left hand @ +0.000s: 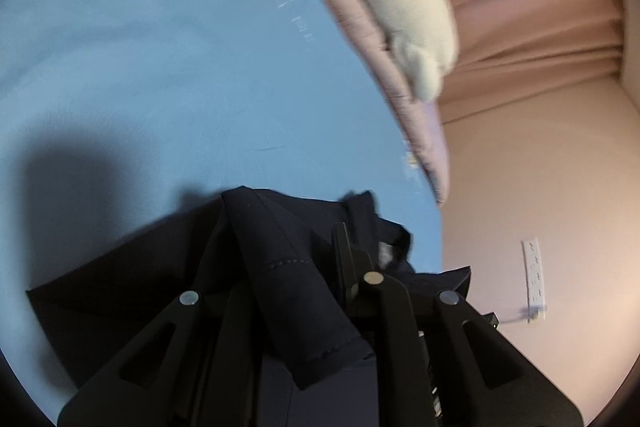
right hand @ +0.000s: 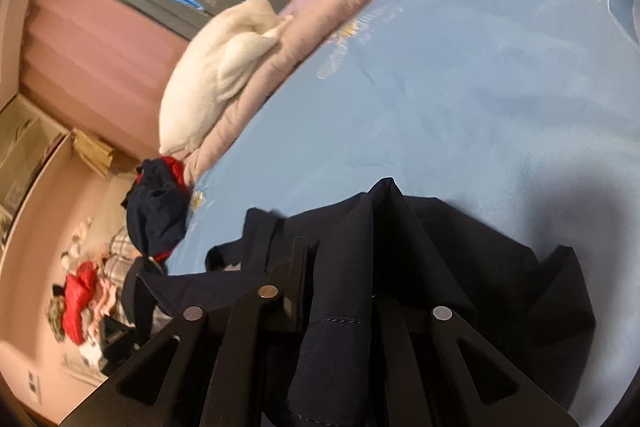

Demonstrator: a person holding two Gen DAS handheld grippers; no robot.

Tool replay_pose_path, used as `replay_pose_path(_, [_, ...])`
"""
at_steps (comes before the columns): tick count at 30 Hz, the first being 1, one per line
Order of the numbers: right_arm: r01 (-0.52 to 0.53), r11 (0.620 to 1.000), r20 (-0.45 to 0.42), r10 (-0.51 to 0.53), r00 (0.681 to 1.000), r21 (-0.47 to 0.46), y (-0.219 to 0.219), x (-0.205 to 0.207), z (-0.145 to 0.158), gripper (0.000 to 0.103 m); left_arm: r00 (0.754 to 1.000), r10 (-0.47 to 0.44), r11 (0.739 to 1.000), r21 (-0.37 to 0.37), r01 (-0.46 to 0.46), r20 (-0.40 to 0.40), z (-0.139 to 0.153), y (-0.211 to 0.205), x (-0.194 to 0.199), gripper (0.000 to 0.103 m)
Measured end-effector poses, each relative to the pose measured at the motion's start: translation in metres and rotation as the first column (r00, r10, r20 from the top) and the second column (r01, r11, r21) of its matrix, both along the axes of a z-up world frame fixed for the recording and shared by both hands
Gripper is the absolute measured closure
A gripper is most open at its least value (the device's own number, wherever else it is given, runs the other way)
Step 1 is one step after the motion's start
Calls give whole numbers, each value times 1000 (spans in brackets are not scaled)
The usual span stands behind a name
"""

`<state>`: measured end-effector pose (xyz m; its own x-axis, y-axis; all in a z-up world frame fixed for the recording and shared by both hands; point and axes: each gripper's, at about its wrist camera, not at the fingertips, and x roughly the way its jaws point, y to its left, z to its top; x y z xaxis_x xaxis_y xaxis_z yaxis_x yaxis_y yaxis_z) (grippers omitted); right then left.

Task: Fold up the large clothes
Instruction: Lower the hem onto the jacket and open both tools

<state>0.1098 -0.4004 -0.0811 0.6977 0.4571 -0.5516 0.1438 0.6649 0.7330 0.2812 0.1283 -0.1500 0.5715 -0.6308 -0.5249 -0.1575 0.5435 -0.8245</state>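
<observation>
A dark navy garment (left hand: 120, 279) hangs bunched just above the light blue bedsheet (left hand: 160, 67). My left gripper (left hand: 288, 239) is shut on a folded edge of it, and cloth drapes over the fingers and hides the left one. In the right wrist view the same navy garment (right hand: 500, 267) spreads to the right over the sheet (right hand: 480, 67). My right gripper (right hand: 344, 255) is shut on another stitched edge, and a fold runs down between its arms. Only the left finger (right hand: 298, 259) shows there.
A white pillow (right hand: 208, 79) lies on a pink quilt (right hand: 320, 7) along the bed's far edge. A navy and red clothes heap (right hand: 160, 211) sits at the bed's corner, and more clothes (right hand: 80, 295) lie on the floor. A wall socket (left hand: 534, 279) is beside the bed.
</observation>
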Motion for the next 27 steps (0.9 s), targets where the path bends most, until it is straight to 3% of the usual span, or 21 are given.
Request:
replay_pose_path(3, [2,999,-39,-1,999,32,-3,5,-8,96,998,20,1000,-9,-20,-53,-11,0,8,88])
replay_pose_path(5, [-1,998,-51,4,999,59,-5,6,-9,90,998,25,999,-18,-27,-65,-13,1,10,88])
replay_pose_path(7, [6,996,-42,-2,999,90,-8,7,-7,79,996,30,998,-47,-34,-84,-15,3,13,77])
replay_pose_path(9, [12,989,-17,-10,1000,149,-12,10,-5,53,995,45,996,-74,-52,-93,-15,5,16,64])
replay_pose_path(11, [21,986,3,-22,1000,165,-13,12,0,41,994,59,995,-79,-66,-87,-11,5,19,52])
replay_pose_path(14, [40,985,-3,-41,999,166,-14,17,0,39,994,76,996,-46,-80,-76,-4,6,24,48])
replay_pose_path(20, [171,933,17,-186,982,317,-50,23,-4,38,982,181,980,-70,-185,-58,8,26,38,41])
replay_pose_path(22, [211,930,29,-230,973,302,-59,19,0,38,973,229,972,-53,-230,-27,16,35,38,41])
replay_pose_path(25, [195,946,52,-215,975,260,-59,9,10,38,975,222,975,-24,-222,-21,21,40,31,41])
replay_pose_path(27, [167,970,73,-182,981,176,-52,1,19,38,982,185,981,65,-183,-25,26,34,23,41])
